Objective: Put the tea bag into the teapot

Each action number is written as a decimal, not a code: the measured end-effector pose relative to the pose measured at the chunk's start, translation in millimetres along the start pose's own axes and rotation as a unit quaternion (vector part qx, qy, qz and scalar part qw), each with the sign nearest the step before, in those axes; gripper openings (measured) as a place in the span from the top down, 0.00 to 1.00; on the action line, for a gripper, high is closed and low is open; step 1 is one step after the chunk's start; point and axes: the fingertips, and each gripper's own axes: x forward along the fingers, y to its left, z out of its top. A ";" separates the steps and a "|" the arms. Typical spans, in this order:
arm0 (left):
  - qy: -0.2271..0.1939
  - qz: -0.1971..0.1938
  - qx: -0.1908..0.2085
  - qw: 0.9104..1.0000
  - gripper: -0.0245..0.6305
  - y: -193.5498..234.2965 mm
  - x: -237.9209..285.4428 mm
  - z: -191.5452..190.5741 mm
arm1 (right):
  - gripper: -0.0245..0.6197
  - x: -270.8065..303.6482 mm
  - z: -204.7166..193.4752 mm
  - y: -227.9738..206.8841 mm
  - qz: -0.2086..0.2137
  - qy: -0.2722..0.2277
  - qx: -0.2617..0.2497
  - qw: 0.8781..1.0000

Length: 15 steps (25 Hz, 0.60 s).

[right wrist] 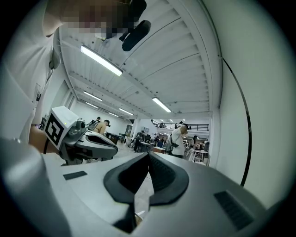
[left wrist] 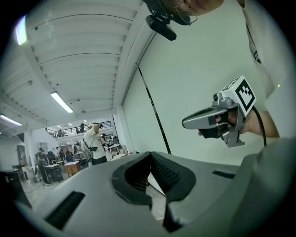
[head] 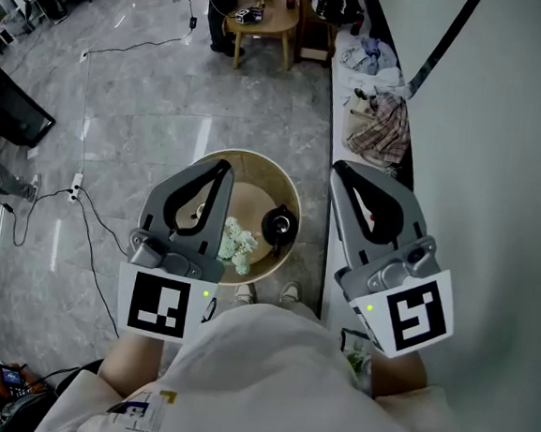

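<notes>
Head view looks steeply down on a round pale table [head: 292, 189] with a raised rim, standing on a grey polished floor [head: 150, 87] crossed by thin cables [head: 91, 223]. The black teapot [head: 279, 225] sits on the table right of centre, in the middle of the frame between the two tools. Just left of it lies a pale green-white clump [head: 235, 240]. Whether that clump is the tea bag cannot be told, and no tea bag is plainly recognisable anywhere.

At the right of the frame runs a white wall [head: 503, 137] with a dark slanting line [head: 446, 42] across it. Along its foot is a ledge heaped with cloths [head: 382, 126]. A small wooden table [head: 269, 17] stands at the top centre.

The left gripper [head: 222, 167] is held over the table's left part and the right gripper [head: 339, 167] just off its right rim. Each gripper view shows that gripper's ribbed pads meeting at the tips, so both are clenched with nothing between them.

Both gripper views look level across a large hall with a ribbed white ceiling [right wrist: 152, 60], strip lights [right wrist: 101, 60], a railed gallery [right wrist: 194, 126] and people at desks. Neither shows the table or the teapot.

The left tool hides the table's left side, and the person's white shirt [head: 284, 381] cuts off its lower edge. A mosaic patch covers the upper left of the right gripper view.
</notes>
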 end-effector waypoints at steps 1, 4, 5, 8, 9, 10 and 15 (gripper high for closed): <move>0.001 0.000 -0.002 1.000 0.95 0.8 -0.6 -1.2 | 0.95 0.8 -2.4 0.8 0.000 0.003 0.004 1.000; 0.006 -0.002 -0.001 1.000 0.95 0.7 -0.1 -5.9 | 0.95 1.4 -10.9 2.6 0.006 0.011 0.011 1.000; 0.010 -0.005 0.003 1.000 0.95 -0.9 0.6 -8.3 | 0.95 1.0 -15.1 3.6 0.010 0.015 0.013 1.000; 0.022 -0.018 0.020 0.999 0.95 -6.4 1.7 -15.4 | 0.95 1.4 -27.8 8.3 0.023 0.029 0.018 0.999; 0.024 -0.021 0.024 0.999 0.95 -7.4 1.6 -17.0 | 0.95 2.0 -31.0 9.8 0.024 0.033 0.019 0.999; 0.026 -0.023 0.025 0.999 0.95 -8.0 1.5 -17.8 | 0.95 2.6 -33.3 10.9 0.025 0.037 0.020 0.999; 0.023 -0.027 0.025 0.999 0.95 -7.9 -0.4 -14.7 | 0.95 5.2 -34.8 14.6 0.027 0.042 0.021 0.998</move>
